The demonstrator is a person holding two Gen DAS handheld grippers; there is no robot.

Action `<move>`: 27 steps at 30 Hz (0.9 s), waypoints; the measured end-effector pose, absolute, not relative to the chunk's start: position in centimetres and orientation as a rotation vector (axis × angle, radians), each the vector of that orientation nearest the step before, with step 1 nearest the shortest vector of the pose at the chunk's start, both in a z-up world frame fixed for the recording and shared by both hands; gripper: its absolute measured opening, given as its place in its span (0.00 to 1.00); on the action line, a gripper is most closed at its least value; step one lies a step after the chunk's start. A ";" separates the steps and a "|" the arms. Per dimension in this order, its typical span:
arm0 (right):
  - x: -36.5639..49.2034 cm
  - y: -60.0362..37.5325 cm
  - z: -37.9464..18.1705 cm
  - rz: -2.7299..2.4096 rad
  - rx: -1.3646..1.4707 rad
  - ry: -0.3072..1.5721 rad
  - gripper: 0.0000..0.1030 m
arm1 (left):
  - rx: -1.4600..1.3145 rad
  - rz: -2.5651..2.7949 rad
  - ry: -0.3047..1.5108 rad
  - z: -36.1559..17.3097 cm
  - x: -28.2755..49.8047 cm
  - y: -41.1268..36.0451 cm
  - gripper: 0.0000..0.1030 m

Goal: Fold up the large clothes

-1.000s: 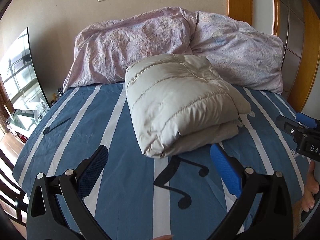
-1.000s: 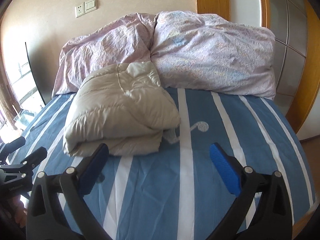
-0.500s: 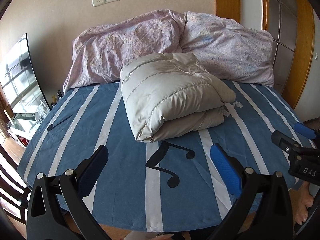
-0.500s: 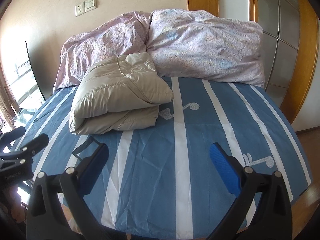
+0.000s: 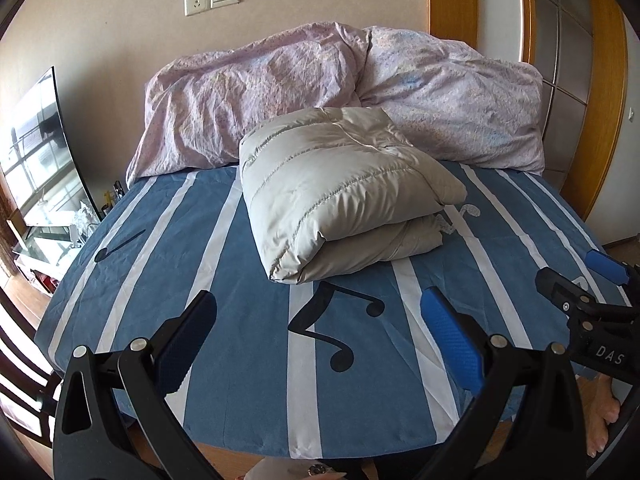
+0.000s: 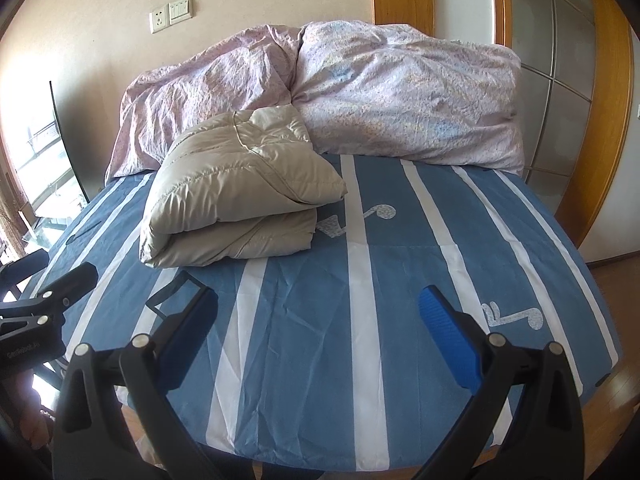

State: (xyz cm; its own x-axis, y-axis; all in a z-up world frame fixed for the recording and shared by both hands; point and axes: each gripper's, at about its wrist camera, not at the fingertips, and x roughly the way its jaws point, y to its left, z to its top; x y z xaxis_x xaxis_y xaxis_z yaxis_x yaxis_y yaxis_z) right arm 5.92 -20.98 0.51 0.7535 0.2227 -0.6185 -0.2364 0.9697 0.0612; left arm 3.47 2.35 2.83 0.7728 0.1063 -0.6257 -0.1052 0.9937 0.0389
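The grey puffer jacket sits folded into a thick bundle in the upper middle of the left view, on the blue striped bed, its far edge against the rumpled pink duvet heaped by the wall. In the right view the same jacket lies toward the upper left.

Compared with a second ago, both tools have backed off. The jacket then filled the middle of each view, just beyond the tips; now it looks smaller and higher in the frame, and the near edge of the bed with bare wood floor below it has come into sight. The bundle itself has not shifted or sprung open.

The left tool is spread wide with nothing between its blue pads, held over the foot of the bed. The right tool is likewise spread and empty; it also shows at the right edge of the left view.

From where I stand, this reads as the fold being finished and let go: the jacket holds its shape unaided, and the person seems to be stepping away from the bed.
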 end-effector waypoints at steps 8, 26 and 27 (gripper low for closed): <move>5.6 -20.9 0.5 0.251 -0.029 0.677 0.98 | 0.002 0.104 0.678 3.0 3.2 2.0 0.99; 5.5 -21.1 0.2 0.254 -0.030 0.687 0.98 | 0.000 0.106 0.677 3.0 3.1 2.0 0.99; 5.6 -21.0 0.2 0.254 -0.030 0.688 0.98 | 0.000 0.107 0.677 3.0 3.1 2.0 0.99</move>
